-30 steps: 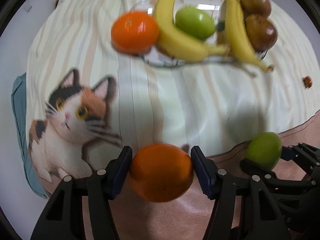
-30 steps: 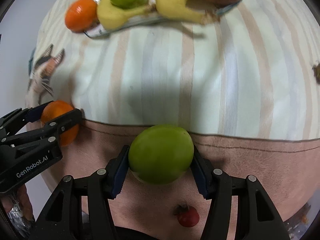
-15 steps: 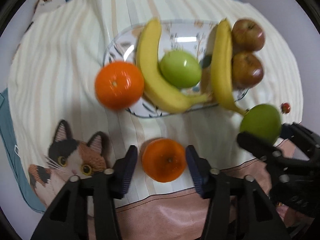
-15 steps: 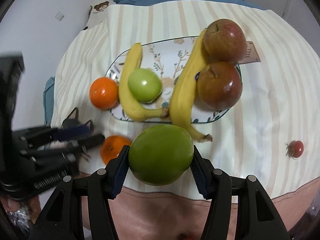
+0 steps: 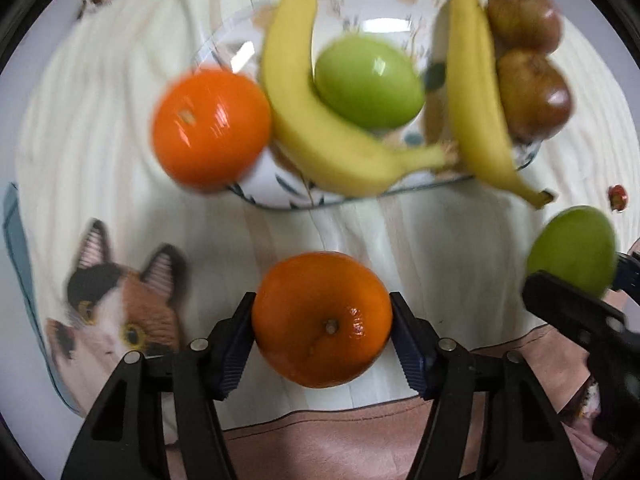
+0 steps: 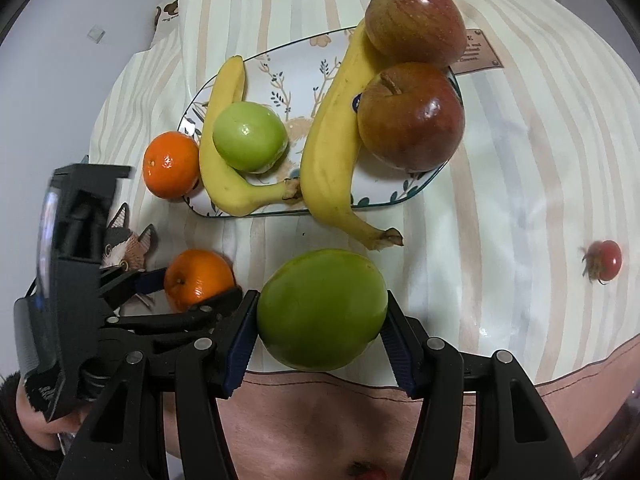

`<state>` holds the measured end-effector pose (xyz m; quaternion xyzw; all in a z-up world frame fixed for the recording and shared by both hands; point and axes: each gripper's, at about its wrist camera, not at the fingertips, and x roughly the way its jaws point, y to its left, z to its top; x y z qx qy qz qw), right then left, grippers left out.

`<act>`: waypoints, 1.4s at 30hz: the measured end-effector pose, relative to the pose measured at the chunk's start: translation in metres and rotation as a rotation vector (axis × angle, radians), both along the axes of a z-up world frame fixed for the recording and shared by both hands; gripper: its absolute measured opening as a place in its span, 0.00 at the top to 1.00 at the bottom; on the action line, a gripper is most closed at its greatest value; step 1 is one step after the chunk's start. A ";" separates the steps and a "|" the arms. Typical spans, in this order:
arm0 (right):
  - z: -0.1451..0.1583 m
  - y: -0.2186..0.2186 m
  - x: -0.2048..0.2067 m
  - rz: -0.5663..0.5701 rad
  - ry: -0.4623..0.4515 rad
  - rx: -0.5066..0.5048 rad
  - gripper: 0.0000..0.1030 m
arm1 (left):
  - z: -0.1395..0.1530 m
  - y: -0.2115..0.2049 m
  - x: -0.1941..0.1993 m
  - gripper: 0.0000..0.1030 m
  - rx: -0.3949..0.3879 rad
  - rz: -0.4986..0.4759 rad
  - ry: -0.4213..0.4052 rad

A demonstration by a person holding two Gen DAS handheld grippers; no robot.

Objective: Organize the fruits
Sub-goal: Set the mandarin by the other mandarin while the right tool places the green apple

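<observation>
Hand [image 6: 36, 420] behind left tongs [image 5: 322, 326] gripping orange [image 5: 322, 318] — only right-wrist view; right tongs [image 6: 320, 316] clamping green apple [image 6: 322, 310].

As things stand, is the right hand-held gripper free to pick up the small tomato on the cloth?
Probably not yet. The right hand-held gripper is shut on a green apple, so its jaws are full. The tomato lies alone on the cloth, nothing around it.
</observation>
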<state>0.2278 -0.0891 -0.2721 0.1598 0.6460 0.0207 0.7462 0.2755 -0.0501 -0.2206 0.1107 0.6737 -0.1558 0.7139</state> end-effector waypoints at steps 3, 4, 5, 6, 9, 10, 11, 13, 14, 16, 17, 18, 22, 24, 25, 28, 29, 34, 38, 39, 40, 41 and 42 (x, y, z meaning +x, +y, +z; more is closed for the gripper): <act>0.012 -0.001 0.001 -0.001 -0.020 0.006 0.41 | 0.037 0.002 0.001 0.41 -0.061 0.014 -0.050; 0.017 -0.001 0.003 -0.003 -0.031 0.013 0.41 | 0.048 0.004 0.004 0.41 -0.071 0.020 -0.069; 0.021 -0.002 0.006 -0.010 -0.042 0.019 0.41 | 0.061 0.007 0.009 0.41 -0.097 0.032 -0.085; 0.026 -0.002 0.010 -0.014 -0.055 0.024 0.41 | 0.073 0.011 0.016 0.41 -0.128 0.043 -0.090; 0.040 -0.005 0.025 -0.025 -0.094 0.036 0.41 | 0.095 0.020 0.048 0.41 -0.181 0.082 -0.098; 0.044 -0.004 0.032 -0.025 -0.105 0.038 0.41 | 0.099 0.025 0.060 0.41 -0.190 0.093 -0.099; 0.047 -0.003 0.039 -0.025 -0.115 0.041 0.41 | 0.105 0.032 0.069 0.41 -0.194 0.105 -0.099; 0.052 -0.001 0.055 -0.020 -0.139 0.035 0.41 | 0.103 0.038 0.098 0.41 -0.197 0.133 -0.090; 0.054 0.001 0.064 -0.017 -0.153 0.026 0.41 | 0.105 0.040 0.110 0.41 -0.197 0.146 -0.080; 0.056 0.004 0.082 -0.015 -0.167 0.015 0.41 | 0.093 0.051 0.139 0.41 -0.202 0.184 -0.036; 0.055 0.006 0.090 -0.012 -0.171 0.009 0.41 | 0.088 0.054 0.146 0.41 -0.203 0.196 -0.018; 0.053 0.008 0.100 -0.009 -0.173 -0.001 0.41 | 0.078 0.057 0.157 0.41 -0.202 0.208 0.005; 0.045 0.013 0.129 0.008 -0.171 -0.034 0.41 | 0.051 0.057 0.189 0.41 -0.199 0.224 0.083; 0.039 0.015 0.141 0.019 -0.160 -0.048 0.41 | 0.043 0.055 0.193 0.41 -0.194 0.222 0.107; 0.035 0.017 0.146 0.024 -0.150 -0.054 0.41 | 0.038 0.053 0.196 0.41 -0.189 0.215 0.118; 0.025 0.022 0.157 0.041 -0.128 -0.068 0.41 | 0.026 0.047 0.199 0.41 -0.188 0.201 0.149; 0.022 0.023 0.159 0.047 -0.121 -0.070 0.41 | 0.022 0.045 0.200 0.41 -0.189 0.195 0.164; 0.008 0.032 0.166 0.085 -0.094 -0.095 0.41 | 0.009 0.040 0.202 0.40 -0.179 0.177 0.197; -0.005 0.032 0.173 0.092 -0.070 -0.101 0.41 | 0.007 0.040 0.200 0.40 -0.173 0.169 0.208; -0.008 0.032 0.176 0.094 -0.066 -0.102 0.41 | 0.007 0.039 0.200 0.40 -0.173 0.168 0.208; -0.011 0.033 0.178 0.095 -0.063 -0.103 0.41 | 0.007 0.039 0.199 0.40 -0.173 0.167 0.209; -0.013 0.032 0.180 0.097 -0.061 -0.101 0.41 | 0.007 0.040 0.199 0.40 -0.173 0.167 0.211; -0.015 0.033 0.181 0.099 -0.058 -0.099 0.41 | 0.006 0.040 0.199 0.39 -0.173 0.167 0.215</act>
